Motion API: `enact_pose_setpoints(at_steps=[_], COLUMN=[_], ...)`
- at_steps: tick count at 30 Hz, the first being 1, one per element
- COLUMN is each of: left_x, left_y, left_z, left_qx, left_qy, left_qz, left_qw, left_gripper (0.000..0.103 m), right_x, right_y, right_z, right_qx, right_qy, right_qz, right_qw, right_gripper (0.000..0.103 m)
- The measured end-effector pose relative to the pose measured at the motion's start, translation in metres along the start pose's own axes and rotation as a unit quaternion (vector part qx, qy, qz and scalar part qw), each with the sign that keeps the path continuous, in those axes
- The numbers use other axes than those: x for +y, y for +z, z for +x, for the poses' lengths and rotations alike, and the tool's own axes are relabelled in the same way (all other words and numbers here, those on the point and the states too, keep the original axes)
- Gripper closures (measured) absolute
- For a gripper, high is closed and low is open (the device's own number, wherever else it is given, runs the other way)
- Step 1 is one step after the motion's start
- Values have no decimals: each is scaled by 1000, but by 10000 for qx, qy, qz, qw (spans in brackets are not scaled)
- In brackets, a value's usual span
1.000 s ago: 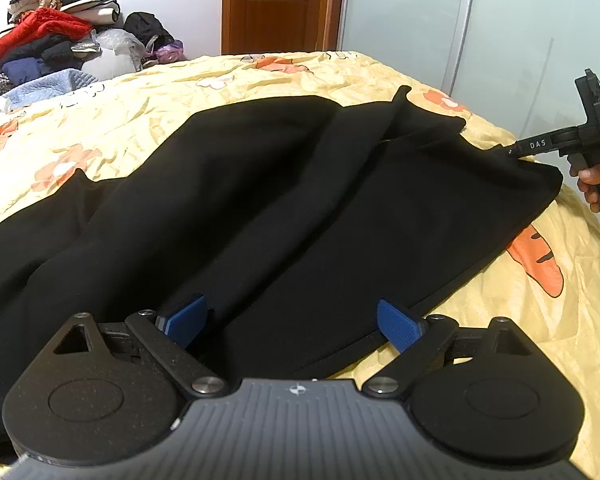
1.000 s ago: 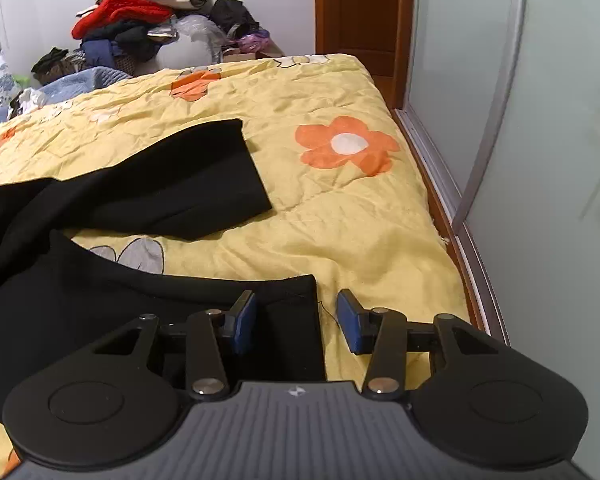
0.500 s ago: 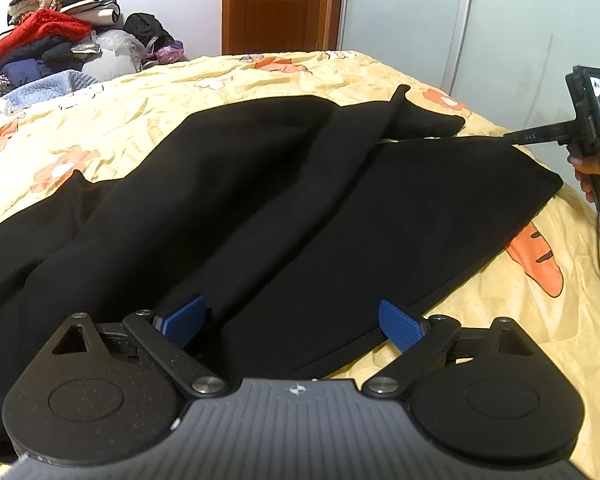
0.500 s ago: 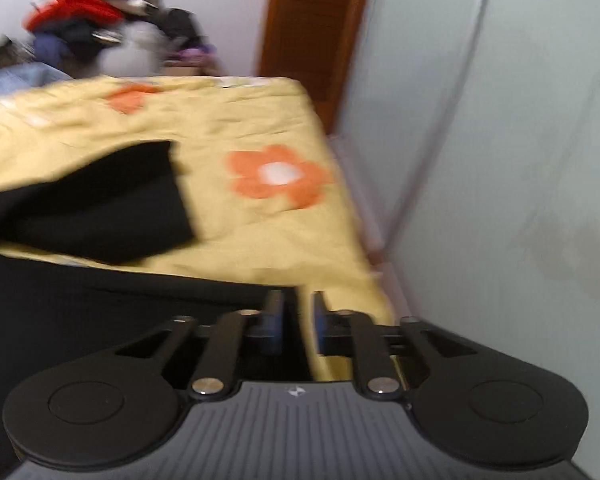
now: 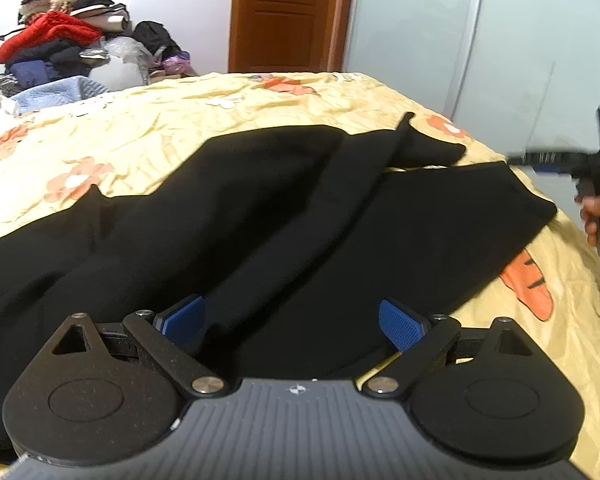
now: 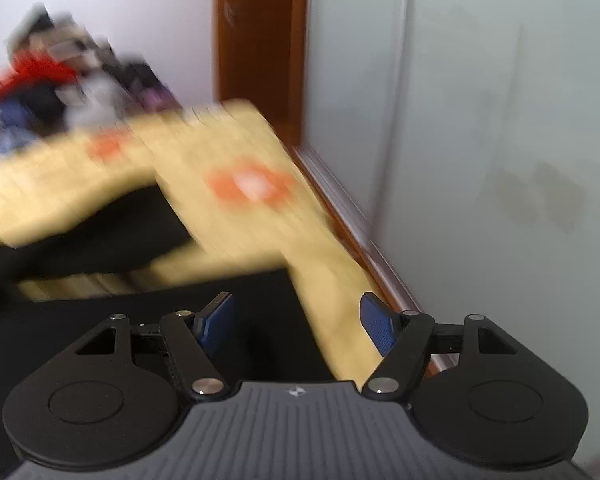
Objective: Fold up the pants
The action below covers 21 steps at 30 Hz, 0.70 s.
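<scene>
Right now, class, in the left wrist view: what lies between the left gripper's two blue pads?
Black pants fabric fills the gap of the open left gripper; its jaws stand apart over the cloth, as the left wrist view shows.

Left wrist view: low, close above black pants, facing along the bed toward the door. Right wrist view: blurred, at bed's edge, same direction. Shared: pants, bed, door.
</scene>
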<state>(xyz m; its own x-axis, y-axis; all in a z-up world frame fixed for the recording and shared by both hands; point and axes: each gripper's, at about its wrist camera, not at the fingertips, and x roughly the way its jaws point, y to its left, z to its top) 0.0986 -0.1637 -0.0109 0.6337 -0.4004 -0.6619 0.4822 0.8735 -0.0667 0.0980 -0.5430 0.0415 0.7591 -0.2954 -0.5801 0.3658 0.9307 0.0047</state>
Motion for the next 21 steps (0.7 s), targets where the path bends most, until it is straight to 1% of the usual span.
enact_pose_setpoints(at_steps=[1,3,4,6,8,10,11,12,14,15,16,17,18,20,21], left_x=[3,8,10,14,16,17,18,18,20,21,23,25,26,30,32], left_y=[1,3,3,2,1,0,0,0,0,0,0,0,1,2,3], left_z=[1,1,1,-1,-3,-5,-5,-5,-3,-2,-2,-2,-2,-6,-7], left_qx=[6,14,12,15,10,-19,-30,-34,-27,-23,-19,-20,-37,-129,-178], left_qy=[5,3,-5,-47,-70,-81,-92,-101,-132,-161,-186,-211,-239,-279,-282], left_qz=[-52,-183,-241,-307,-290,-233,-199,-171,-145,-150,-169,-195,-222,-266,-282], left_qw=[10000,9998,9997,9995,9996,9997,9998,9998,9998,9998,9997,9996,9995,9992,9990], left_gripper=[8,8,8,8,8,8,8,8,8,7,8,8,7,7,7], right_x=[8,23,30,45,52,58,62,69,83,90,95,98,101,104,103], right_y=[8,25,33,47,57,63,66,67,74,77,80,82,83,82,80], right_z=[1,14,24,50,84,112,122,127,133,137,141,145,148,145,141], right_qx=[-62,80,169,361,673,996,1098,1082,1026,1023,1026,1072,1158,1098,1031], right_qy=[418,1098,1337,1600,1593,1395,1350,1318,1096,959,899,849,721,632,626], right_qz=[116,473,655,1112,1626,2158,2323,2350,2127,1947,1768,1631,1520,1366,1356], right_qw=[9990,9928,9887,9802,9714,9613,9570,9569,9655,9708,9748,9771,9789,9825,9834], right_gripper=[33,33,33,33,33,33,33,33,34,43,55,75,80,93,93])
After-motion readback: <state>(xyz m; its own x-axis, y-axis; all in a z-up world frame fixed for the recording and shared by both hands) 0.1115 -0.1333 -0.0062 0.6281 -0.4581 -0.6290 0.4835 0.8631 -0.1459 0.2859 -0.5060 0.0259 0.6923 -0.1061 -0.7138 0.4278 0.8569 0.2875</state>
